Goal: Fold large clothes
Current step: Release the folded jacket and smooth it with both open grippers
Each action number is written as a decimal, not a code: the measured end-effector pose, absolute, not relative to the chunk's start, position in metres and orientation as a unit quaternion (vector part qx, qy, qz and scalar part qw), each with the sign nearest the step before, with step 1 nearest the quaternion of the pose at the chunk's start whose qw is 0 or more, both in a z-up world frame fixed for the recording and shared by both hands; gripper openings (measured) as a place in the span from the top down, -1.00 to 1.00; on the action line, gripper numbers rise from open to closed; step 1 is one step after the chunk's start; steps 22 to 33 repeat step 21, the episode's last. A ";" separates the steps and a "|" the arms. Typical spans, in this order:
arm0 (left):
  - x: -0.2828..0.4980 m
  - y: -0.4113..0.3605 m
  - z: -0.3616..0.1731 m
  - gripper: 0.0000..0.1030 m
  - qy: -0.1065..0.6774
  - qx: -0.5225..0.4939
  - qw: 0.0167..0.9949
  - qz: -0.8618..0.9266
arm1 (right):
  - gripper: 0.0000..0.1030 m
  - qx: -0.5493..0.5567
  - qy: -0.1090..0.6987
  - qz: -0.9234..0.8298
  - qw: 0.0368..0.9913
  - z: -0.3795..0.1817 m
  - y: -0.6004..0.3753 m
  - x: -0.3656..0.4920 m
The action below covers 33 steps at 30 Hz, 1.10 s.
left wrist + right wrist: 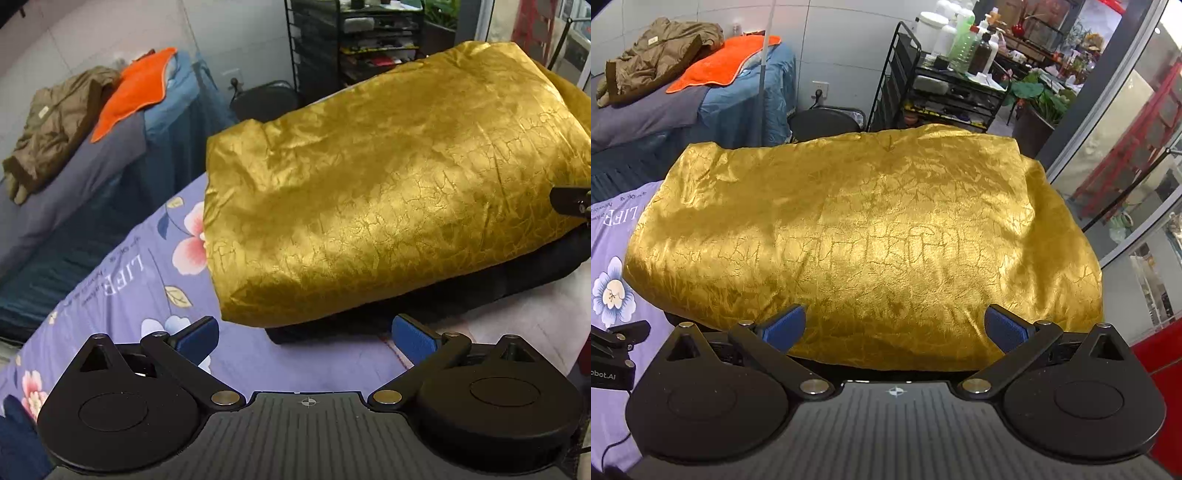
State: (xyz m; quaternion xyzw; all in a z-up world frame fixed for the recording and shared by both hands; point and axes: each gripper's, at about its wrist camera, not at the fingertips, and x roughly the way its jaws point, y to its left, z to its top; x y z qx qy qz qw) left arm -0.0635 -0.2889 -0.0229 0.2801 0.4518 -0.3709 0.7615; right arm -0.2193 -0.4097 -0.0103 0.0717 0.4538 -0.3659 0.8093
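lilac floral sheet (122, 295) under us | crinkled glossy gold garment (864, 236) folded into puffy rectangle, black lining below | our left hand-held gripper (306, 334) and right hand-held gripper (894, 326) spread wide, empty

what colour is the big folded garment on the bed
Shiny gold garment with a crackled pattern, black underneath; clearest in the right wrist view.

A staged bedroom in a showroom: floral bedsheet (122, 295), second bed (665, 107), glass storefront (1126, 166).

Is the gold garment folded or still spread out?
Folded: the gold garment lies as a compact, puffy rectangle with doubled edges on the floral sheet.
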 end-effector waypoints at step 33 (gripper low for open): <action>-0.078 -0.297 -0.006 -1.00 0.421 0.291 0.768 -0.384 | -0.99 0.077 0.456 -0.355 0.813 -0.007 -0.404 -0.217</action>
